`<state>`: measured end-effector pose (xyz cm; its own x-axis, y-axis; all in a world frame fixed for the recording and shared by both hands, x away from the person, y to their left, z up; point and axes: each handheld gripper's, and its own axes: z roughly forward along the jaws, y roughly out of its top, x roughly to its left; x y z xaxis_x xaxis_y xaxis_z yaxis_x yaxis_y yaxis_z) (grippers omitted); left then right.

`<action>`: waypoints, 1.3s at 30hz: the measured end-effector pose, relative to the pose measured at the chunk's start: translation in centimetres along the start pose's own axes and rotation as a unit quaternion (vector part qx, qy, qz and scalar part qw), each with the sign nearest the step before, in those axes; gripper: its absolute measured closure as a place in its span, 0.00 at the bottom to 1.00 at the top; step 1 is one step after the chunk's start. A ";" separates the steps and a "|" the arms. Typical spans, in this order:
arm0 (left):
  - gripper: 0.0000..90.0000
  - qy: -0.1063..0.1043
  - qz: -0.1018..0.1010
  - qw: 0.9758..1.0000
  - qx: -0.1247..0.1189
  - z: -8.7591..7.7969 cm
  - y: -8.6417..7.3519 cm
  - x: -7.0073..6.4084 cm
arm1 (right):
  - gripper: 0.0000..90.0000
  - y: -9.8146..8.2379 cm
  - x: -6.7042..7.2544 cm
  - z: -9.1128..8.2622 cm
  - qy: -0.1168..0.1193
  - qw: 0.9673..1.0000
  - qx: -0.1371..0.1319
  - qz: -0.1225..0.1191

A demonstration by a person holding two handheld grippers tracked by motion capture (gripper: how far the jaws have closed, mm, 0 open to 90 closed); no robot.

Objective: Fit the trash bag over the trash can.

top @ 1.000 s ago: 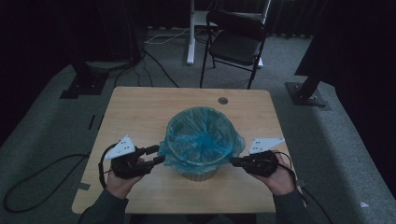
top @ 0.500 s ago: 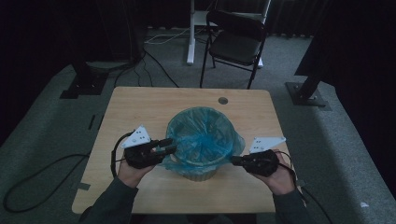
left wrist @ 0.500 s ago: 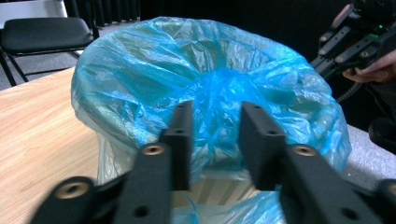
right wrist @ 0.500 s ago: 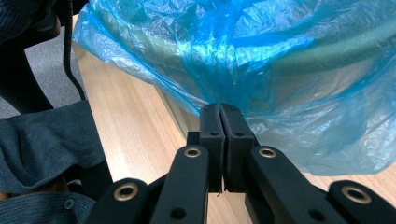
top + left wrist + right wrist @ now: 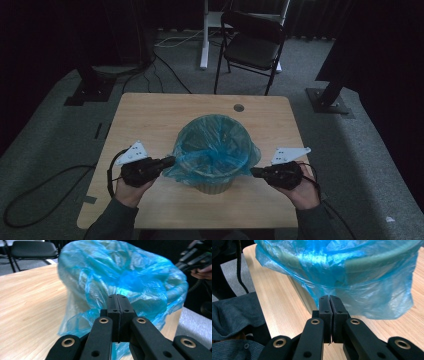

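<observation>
The thin plastic bin bag (image 5: 215, 145) is translucent blue, paler where it creases, and the round bin (image 5: 214, 185) under it shows pale beige. The rectangular wooden desk (image 5: 150, 120) is light tan with fine straight grain. Both claws, left claw (image 5: 169, 161) and right claw (image 5: 256, 172), are matt black with brass-coloured rivets. The folding chair (image 5: 252, 47) is black, the carpet floor (image 5: 50, 130) grey.

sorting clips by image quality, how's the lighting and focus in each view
High view: dim and underexposed, the surroundings almost black, the translucent blue plastic bag and pale wooden table readable but soft. Left gripper view: bright, the bag slightly soft, the black folding chair blurred. Right gripper view: evenly lit, the bag soft up close, wood grain clear.
</observation>
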<state>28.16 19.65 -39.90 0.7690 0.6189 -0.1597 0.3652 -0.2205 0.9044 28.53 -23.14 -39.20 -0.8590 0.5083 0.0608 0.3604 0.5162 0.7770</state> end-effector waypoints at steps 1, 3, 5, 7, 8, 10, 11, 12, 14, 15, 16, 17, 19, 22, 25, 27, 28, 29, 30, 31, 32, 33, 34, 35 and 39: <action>0.95 0.005 -0.005 1.000 -0.002 -0.1 0.0 0.1 | 0.96 0.0 0.0 -0.1 -0.001 1.000 -0.003 0.000; 0.87 0.009 -0.009 1.000 -0.006 -0.3 -0.2 0.3 | 0.85 0.2 0.0 -0.3 -0.002 1.000 -0.014 0.002; 0.80 0.000 -0.011 1.000 -0.010 -0.4 -0.4 0.2 | 0.81 0.3 0.0 -0.5 -0.007 1.000 -0.022 0.004; 0.75 -0.012 -0.003 1.000 -0.005 -0.4 -0.7 -0.1 | 0.77 0.4 -0.1 -0.6 -0.004 1.000 -0.029 0.003; 0.73 -0.023 0.000 1.000 0.003 -0.1 -0.9 -0.3 | 0.75 0.5 -0.1 -0.5 -0.004 1.000 -0.030 0.003; 0.70 -0.032 0.007 0.999 0.013 0.4 -1.3 -0.6 | 0.71 0.5 -0.1 -0.4 -0.005 0.999 -0.033 0.001; 0.69 -0.039 0.008 0.999 0.018 0.8 -1.5 -0.7 | 0.69 0.6 0.0 -0.3 -0.004 0.999 -0.035 -0.001; 0.68 -0.046 0.008 0.999 0.022 1.1 -1.7 -0.8 | 0.68 0.6 0.0 -0.2 -0.006 0.999 -0.038 -0.002; 0.67 -0.057 0.008 0.998 0.033 1.8 -2.0 -1.0 | 0.68 0.8 0.0 -0.2 -0.010 0.999 -0.043 -0.002; 0.67 -0.064 0.010 0.997 0.038 2.1 -2.2 -1.1 | 0.68 0.8 -0.1 -0.2 -0.014 0.999 -0.044 0.001; 0.67 -0.069 0.014 0.997 0.045 2.4 -2.3 -1.2 | 0.68 0.9 -0.2 -0.2 -0.015 0.999 -0.044 0.004; 0.67 -0.072 0.017 0.996 0.051 2.8 -2.5 -1.4 | 0.68 1.0 -0.4 -0.1 -0.012 0.999 -0.043 0.006; 0.67 -0.079 0.023 0.995 0.062 3.5 -2.8 -1.8 | 0.65 1.0 -0.7 0.4 0.004 1.000 -0.025 0.010; 0.67 -0.086 0.028 0.993 0.080 4.4 -3.2 -2.1 | 0.74 0.8 -0.7 1.7 0.009 1.000 0.001 0.007; 0.72 -0.079 0.036 0.991 0.105 5.5 -3.9 -2.2 | 0.88 0.4 -0.8 2.7 0.010 1.000 0.019 0.011; 0.80 -0.080 0.031 0.989 0.117 6.0 -4.4 -2.1 | 0.96 0.2 -1.0 3.0 0.007 0.999 0.028 0.016; 0.87 -0.076 0.033 0.989 0.123 6.2 -4.6 -2.1 | 0.98 0.1 -1.1 3.1 0.005 0.999 0.032 0.018; 0.93 -0.069 0.032 0.989 0.130 6.3 -4.7 -2.1 | 0.99 0.0 -1.2 3.2 0.005 0.999 0.037 0.021; 0.96 -0.063 0.032 0.988 0.135 6.4 -4.8 -2.0 | 1.00 -0.1 -1.3 3.2 0.005 0.999 0.043 0.023; 0.97 -0.060 0.030 0.988 0.137 6.3 -4.9 -1.8 | 1.00 -0.3 -1.3 3.2 0.003 0.998 0.049 0.027; 0.97 -0.059 0.027 0.988 0.137 6.3 -4.9 -1.7 | 0.99 -0.4 -1.4 3.2 0.002 0.998 0.053 0.030; 0.97 -0.056 0.024 0.989 0.136 6.3 -5.0 -1.6 | 0.99 -0.6 -1.5 3.1 0.003 0.998 0.055 0.033; 0.97 -0.052 0.021 0.989 0.136 6.2 -5.0 -1.4 | 0.97 -0.8 -1.6 3.1 0.006 0.998 0.059 0.037; 0.97 -0.046 0.019 0.989 0.136 6.1 -5.0 -1.3 | 0.96 -1.0 -1.7 3.1 0.006 0.997 0.062 0.040; 0.96 -0.026 0.013 0.992 0.123 5.3 -4.9 -0.9 | 0.85 -1.7 -1.9 2.7 0.004 0.997 0.065 0.046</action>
<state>28.50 16.14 -46.28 0.8029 0.5732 -0.1636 0.4573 -0.4164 0.7858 30.55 -23.15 -42.29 -0.8235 0.5514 0.1332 0.4803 0.5529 0.6809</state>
